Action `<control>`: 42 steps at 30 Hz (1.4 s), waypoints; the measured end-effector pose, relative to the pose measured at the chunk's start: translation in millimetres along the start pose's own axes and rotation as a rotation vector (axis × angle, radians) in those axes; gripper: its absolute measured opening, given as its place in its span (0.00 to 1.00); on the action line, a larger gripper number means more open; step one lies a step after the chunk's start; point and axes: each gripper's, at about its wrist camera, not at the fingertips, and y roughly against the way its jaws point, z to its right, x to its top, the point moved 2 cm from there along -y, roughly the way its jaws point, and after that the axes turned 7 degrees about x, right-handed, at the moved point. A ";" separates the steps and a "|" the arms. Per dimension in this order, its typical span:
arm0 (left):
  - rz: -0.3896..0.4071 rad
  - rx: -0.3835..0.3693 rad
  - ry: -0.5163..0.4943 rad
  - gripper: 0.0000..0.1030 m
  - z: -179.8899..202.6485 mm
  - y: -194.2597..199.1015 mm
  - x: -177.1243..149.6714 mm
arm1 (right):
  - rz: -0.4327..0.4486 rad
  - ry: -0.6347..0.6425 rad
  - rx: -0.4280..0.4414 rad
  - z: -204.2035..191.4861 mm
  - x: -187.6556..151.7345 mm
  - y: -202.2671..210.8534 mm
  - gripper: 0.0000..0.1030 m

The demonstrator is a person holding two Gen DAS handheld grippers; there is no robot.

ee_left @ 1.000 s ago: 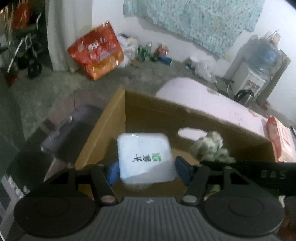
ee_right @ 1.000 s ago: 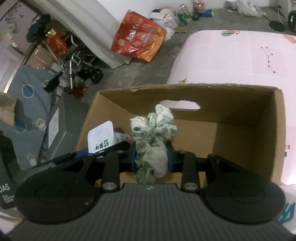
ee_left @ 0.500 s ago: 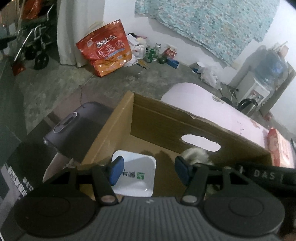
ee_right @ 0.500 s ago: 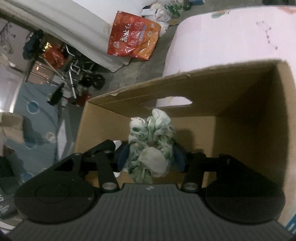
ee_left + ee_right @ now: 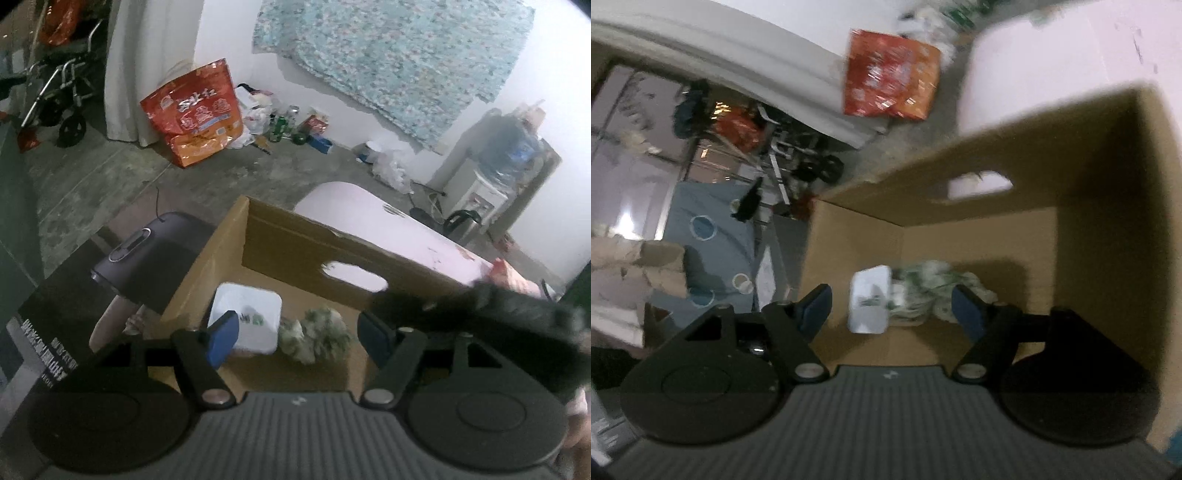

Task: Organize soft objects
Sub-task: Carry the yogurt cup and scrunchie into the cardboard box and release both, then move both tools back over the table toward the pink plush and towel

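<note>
Nearest, two grippers, each with two blue-padded fingers. Left gripper (image 5: 299,332): jaws apart and opening, nothing pressed between the pads. Right gripper (image 5: 892,308): jaws apart and opening, likewise gripping nothing; the right wrist view is blurred.

One cardboard box (image 5: 288,236), open-topped, one oval hand-hole in its far wall. Contents, two soft items, both lying on the box floor:
- One white tissue pack (image 5: 245,317), flat, with a small green mark and dark characters too blurred to read.
- One green-and-white scrunchie (image 5: 314,334), crumpled, just beside the pack and touching it in the right wrist view.

Beside the box, left: one dark rounded device (image 5: 147,254) with an oval ring on top. A dark panel at the lower left edge carries pale writing, illegible.

Behind the box: one pale pink table (image 5: 369,210).

On the concrete floor beyond: one large red-and-orange bag (image 5: 195,118) printed with white Chinese characters, not legible enough to give. Several bottles and cans (image 5: 280,123) against the wall, count uncertain.

Farthest: one water dispenser (image 5: 476,184) with one blue bottle on top; one kettle (image 5: 463,221) by it; one patterned blue cloth (image 5: 388,55) hung on the white wall; one wheelchair (image 5: 59,99) at far left.
</note>
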 end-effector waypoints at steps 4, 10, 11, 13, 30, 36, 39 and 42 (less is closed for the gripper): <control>-0.025 -0.028 -0.108 0.70 16.7 32.1 -31.2 | 0.067 0.178 -0.081 -26.5 -2.5 70.2 0.69; -0.152 -0.203 -0.263 0.70 56.8 62.0 -107.0 | 0.144 0.298 -0.151 -21.7 -40.5 183.7 0.67; -0.171 -0.234 -0.268 0.70 61.9 64.0 -118.2 | 0.151 0.295 -0.146 -15.8 -52.8 200.7 0.67; -0.198 -0.305 -0.277 0.70 73.3 67.8 -141.1 | 0.166 0.290 -0.135 -1.6 -83.8 232.3 0.67; -0.145 -0.158 -0.603 0.50 130.9 89.2 -256.5 | 0.348 0.194 -0.112 82.6 -285.0 360.6 0.68; -0.169 -0.191 -0.631 0.51 121.0 109.9 -272.7 | 0.359 0.196 -0.085 78.3 -280.6 363.8 0.68; -0.183 -0.197 -0.654 0.54 115.2 119.7 -282.1 | 0.355 0.191 -0.081 78.8 -278.8 362.2 0.68; -0.190 -0.203 -0.688 0.55 109.1 130.8 -293.9 | 0.350 0.191 -0.082 77.0 -279.5 361.2 0.68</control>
